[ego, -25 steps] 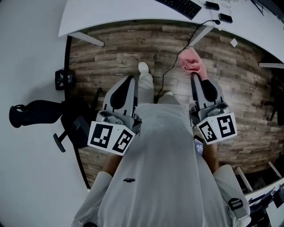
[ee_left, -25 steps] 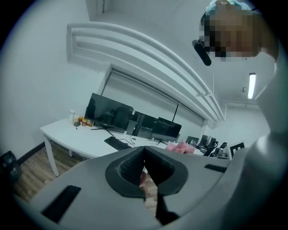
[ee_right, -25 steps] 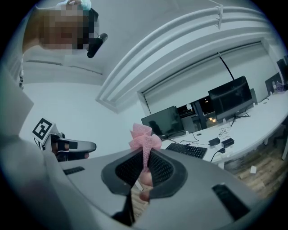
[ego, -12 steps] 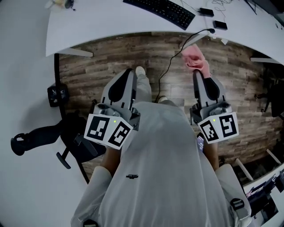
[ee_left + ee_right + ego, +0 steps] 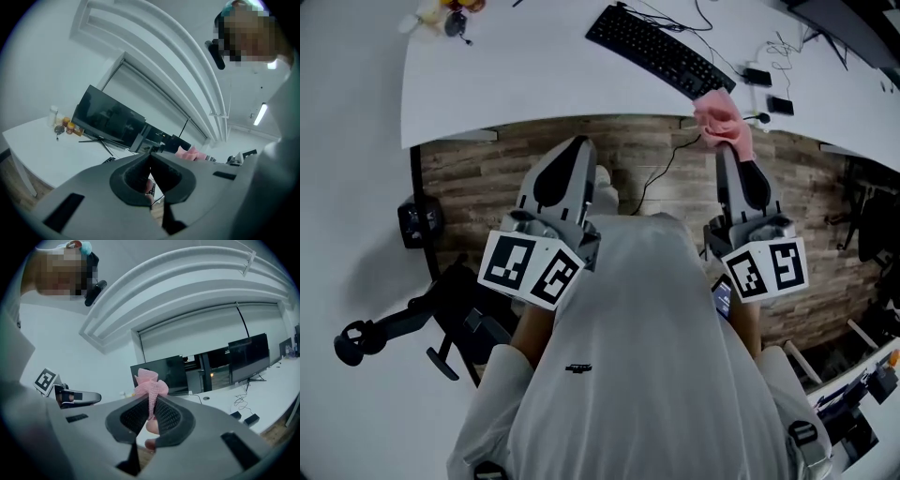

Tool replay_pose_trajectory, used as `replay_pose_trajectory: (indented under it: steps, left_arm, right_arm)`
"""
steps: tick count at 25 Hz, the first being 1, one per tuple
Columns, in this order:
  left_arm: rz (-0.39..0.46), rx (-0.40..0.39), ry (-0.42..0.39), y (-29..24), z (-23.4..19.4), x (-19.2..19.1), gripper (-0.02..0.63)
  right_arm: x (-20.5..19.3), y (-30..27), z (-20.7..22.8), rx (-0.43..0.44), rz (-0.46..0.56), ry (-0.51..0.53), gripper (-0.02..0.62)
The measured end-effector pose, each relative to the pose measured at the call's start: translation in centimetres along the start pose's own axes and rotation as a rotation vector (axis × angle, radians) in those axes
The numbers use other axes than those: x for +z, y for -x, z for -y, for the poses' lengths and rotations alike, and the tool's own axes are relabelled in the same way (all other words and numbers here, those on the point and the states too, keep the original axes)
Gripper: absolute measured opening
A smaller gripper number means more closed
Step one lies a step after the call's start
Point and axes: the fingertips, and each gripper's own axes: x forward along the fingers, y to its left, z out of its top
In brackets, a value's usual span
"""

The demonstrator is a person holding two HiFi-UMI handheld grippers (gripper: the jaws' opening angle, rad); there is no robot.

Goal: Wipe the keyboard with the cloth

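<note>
Right tongs (image 5: 150, 400) pinching cloth (image 5: 149, 383)

I count two tools here, the left tool (image 5: 578, 142) and the right tool (image 5: 728, 156). There is one cloth (image 5: 721, 114), one keyboard (image 5: 661, 52), one counter (image 5: 516, 84) and two small black boxes (image 5: 757, 75) (image 5: 781, 105) near the counter's front edge.

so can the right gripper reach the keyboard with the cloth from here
Probably yes: the right gripper holds the cloth just beside one end of the keyboard, and nothing stands between them.
</note>
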Motion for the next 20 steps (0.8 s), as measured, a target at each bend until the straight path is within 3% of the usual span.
replay_pose_trajectory:
  steps: [6,20]
  left_arm:
    - [0.014,-0.013,0.015,-1.8,-4.1,2.2,0.014]
    - [0.020,0.002,0.054,-4.0,-6.6,3.1,0.014]
  right_arm:
    - [0.3,-3.8,-1.4,-0.013,-0.021,0.028,0.031]
    - [1.2,-9.3,-1.2,0.015,-0.030,0.048,0.031]
